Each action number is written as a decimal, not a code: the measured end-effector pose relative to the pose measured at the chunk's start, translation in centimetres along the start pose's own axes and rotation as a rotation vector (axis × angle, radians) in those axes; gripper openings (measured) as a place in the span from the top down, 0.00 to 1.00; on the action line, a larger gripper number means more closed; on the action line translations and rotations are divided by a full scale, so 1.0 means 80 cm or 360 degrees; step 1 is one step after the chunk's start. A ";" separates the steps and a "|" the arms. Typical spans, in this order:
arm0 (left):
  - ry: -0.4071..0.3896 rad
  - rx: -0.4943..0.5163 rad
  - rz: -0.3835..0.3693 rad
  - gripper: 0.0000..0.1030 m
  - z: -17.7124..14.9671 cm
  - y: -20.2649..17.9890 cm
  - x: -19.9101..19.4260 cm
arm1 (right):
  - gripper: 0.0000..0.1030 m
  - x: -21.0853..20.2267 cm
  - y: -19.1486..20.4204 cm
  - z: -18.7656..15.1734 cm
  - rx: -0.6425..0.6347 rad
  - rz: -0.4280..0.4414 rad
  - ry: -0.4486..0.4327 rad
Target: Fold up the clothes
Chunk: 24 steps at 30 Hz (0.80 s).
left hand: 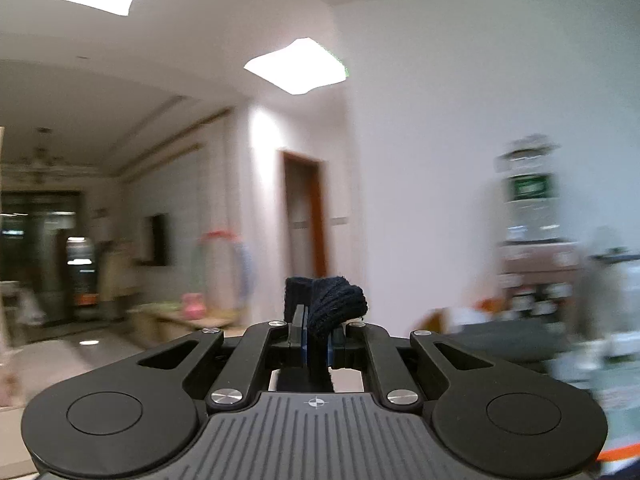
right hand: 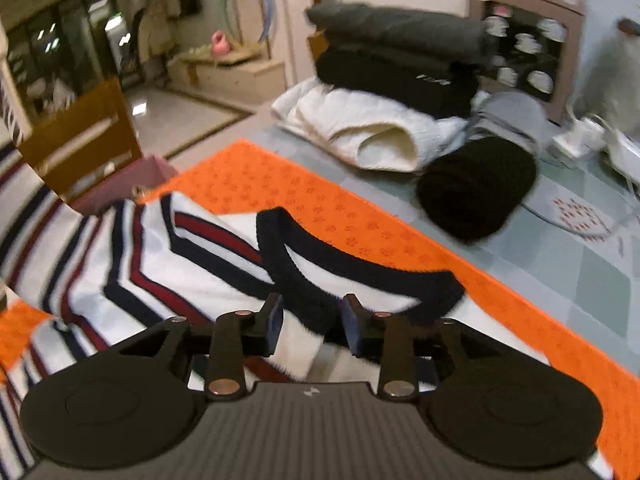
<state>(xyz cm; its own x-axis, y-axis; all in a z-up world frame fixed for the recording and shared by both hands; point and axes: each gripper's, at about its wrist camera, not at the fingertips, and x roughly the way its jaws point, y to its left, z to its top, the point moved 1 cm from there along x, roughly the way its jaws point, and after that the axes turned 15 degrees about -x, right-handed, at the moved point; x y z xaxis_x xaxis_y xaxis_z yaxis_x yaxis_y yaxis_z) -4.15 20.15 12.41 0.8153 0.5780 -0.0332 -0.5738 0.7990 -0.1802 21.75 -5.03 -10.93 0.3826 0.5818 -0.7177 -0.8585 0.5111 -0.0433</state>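
In the left wrist view, the left gripper [left hand: 316, 336] is pointing level into a blurred room and pinching a navy knit edge [left hand: 336, 304] tight between its jaws, with no label readable. In the right wrist view, the right gripper [right hand: 313, 316] is standing with jaws apart over the striped sweater [right hand: 168, 256], whose navy collar [right hand: 360, 276] is lying between the fingers, unpinched, on the orange mat [right hand: 360, 216]. Beyond, folded clothes [right hand: 400, 68] are sitting stacked, their white lettering too blurred to read.
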 end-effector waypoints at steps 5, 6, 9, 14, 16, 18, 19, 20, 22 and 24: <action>0.0152 -0.0030 -0.0375 0.89 -0.034 -0.075 -0.026 | 0.57 -0.081 -0.010 -0.039 0.0247 -0.0034 -0.0057; 0.0204 -0.0026 -0.0449 0.89 -0.047 -0.088 -0.030 | 0.56 -0.097 -0.012 -0.049 0.0303 -0.0051 -0.0066; 0.0377 -0.0012 -0.0653 0.89 -0.086 -0.128 -0.044 | 0.53 -0.144 -0.013 -0.085 0.0466 -0.0098 -0.0090; 0.0653 0.0053 -0.0982 0.89 -0.153 -0.185 -0.072 | 0.50 -0.211 -0.001 -0.147 0.0718 -0.0165 -0.0115; 0.0734 0.0115 -0.1094 0.89 -0.181 -0.206 -0.087 | 0.48 -0.231 0.007 -0.168 0.0839 -0.0148 -0.0153; 0.0793 0.0197 -0.1170 0.89 -0.210 -0.223 -0.096 | 0.46 -0.246 0.014 -0.185 0.0972 -0.0107 -0.0215; 0.0815 0.0240 -0.1202 0.89 -0.223 -0.226 -0.104 | 0.44 -0.250 0.017 -0.189 0.1036 -0.0080 -0.0252; 0.0835 0.0282 -0.1233 0.89 -0.236 -0.230 -0.111 | 0.43 -0.254 0.020 -0.193 0.1104 -0.0039 -0.0298; 0.0861 0.0362 -0.1285 0.89 -0.256 -0.235 -0.122 | 0.38 -0.254 0.024 -0.195 0.1208 0.0042 -0.0360; 0.0884 0.0429 -0.1328 0.89 -0.273 -0.234 -0.133 | 0.33 -0.248 0.028 -0.194 0.1293 0.0121 -0.0400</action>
<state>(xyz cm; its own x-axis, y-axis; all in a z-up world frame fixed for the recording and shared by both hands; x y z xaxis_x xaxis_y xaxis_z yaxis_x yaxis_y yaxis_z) -0.40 -4.62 -5.32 0.8429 -0.2796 -0.4598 0.2474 0.9601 -0.1302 6.91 -25.22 -7.56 0.4807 0.7071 -0.5186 -0.4103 0.7040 0.5796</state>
